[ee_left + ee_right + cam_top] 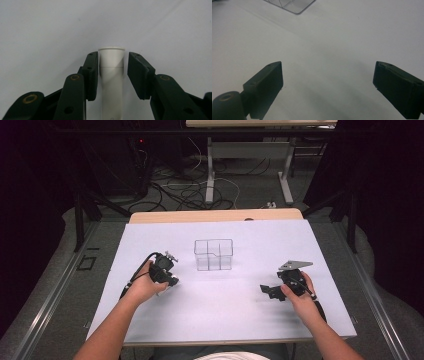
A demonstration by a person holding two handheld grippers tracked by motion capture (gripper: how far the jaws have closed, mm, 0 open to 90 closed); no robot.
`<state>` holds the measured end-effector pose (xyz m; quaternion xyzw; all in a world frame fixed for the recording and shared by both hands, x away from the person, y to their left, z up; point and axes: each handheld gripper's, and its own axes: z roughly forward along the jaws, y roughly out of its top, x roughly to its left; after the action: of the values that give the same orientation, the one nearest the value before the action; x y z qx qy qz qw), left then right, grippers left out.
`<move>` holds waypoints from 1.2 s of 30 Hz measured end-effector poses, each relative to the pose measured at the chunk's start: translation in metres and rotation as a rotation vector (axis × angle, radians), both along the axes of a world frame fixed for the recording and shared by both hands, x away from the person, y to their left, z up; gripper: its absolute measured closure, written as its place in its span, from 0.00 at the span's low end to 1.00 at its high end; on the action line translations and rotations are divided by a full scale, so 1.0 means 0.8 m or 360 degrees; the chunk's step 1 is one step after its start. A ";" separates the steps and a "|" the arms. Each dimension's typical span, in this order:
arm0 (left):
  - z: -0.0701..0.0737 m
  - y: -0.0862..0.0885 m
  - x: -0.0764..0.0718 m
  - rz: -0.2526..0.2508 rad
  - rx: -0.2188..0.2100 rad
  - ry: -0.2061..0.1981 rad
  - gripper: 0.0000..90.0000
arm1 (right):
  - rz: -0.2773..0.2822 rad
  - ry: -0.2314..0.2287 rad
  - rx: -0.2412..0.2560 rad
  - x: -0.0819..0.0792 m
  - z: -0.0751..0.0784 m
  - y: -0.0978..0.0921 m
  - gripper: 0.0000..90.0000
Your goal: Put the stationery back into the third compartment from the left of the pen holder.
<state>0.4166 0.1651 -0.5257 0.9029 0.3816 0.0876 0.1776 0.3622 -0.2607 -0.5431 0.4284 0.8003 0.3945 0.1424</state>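
A white plastic tube (111, 75) with a rimmed end lies lengthwise between the jaws of my left gripper (113, 54). The left jaw touches it and a thin gap shows at the right jaw, so the gripper is open around the tube. In the high view my left gripper (170, 279) is held low over the white table sheet (220, 305), left of a clear plastic box (213, 254). My right gripper (267, 291) is at the right side of the sheet, jaws pointing left. It (328, 66) stands wide open over bare sheet with nothing between its jaws.
The clear box is split into compartments and stands at mid-table; its corner (292, 5) shows at the top of the right gripper view. The sheet's front edge (220, 340) is near the person's forearms. Table legs and cables lie on the floor beyond.
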 end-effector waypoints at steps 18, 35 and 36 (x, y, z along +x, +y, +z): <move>-0.007 -0.002 0.006 -0.0009 0.0037 0.0036 0.72 | 0.0013 0.0006 0.0002 0.000 -0.001 0.002 0.10; -0.005 -0.005 0.008 -0.0024 0.0072 0.0056 0.74 | 0.0022 0.0007 0.0004 0.000 -0.001 0.002 0.11; -0.005 -0.005 0.008 -0.0021 0.0070 0.0057 0.74 | 0.0021 0.0006 0.0004 0.000 -0.001 0.002 0.11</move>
<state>0.4228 0.1608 -0.5297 0.9104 0.3768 0.0785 0.1514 0.3624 -0.2591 -0.5440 0.4240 0.8030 0.3955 0.1378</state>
